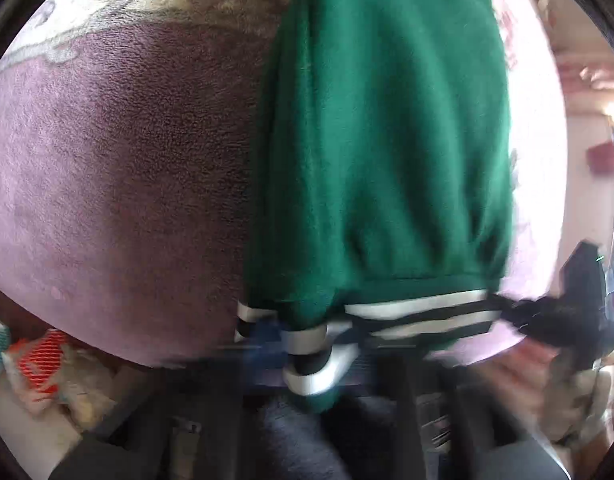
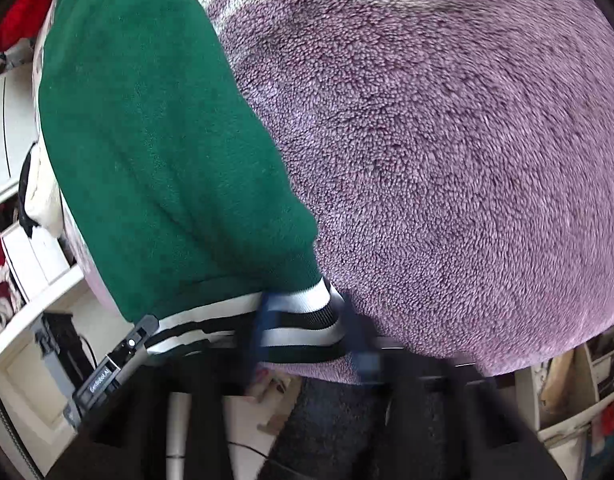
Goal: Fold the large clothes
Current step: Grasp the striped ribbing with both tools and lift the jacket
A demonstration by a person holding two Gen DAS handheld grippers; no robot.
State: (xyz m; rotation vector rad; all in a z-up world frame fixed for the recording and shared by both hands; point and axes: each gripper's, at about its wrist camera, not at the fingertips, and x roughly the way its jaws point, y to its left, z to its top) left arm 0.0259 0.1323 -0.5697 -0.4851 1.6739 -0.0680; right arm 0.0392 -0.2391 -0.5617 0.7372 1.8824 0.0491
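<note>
Both grippers, left (image 1: 303, 344) and right (image 2: 307, 332), pinch the striped hem (image 2: 295, 320) of a green jacket (image 1: 379, 140) stretching toward 12 o'clock over a purple blanket (image 2: 447, 140), apparently mid-fold; next, the hem likely needs carrying forward evenly.

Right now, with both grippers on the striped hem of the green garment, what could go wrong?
1. The left gripper pinches a bunched, rolled piece of the striped hem; the fold may come out crooked.
2. The green garment lies on a fuzzy purple blanket; dragging it could snag or wrinkle it.
3. The right gripper holds only the hem's corner, which might slip out.
</note>
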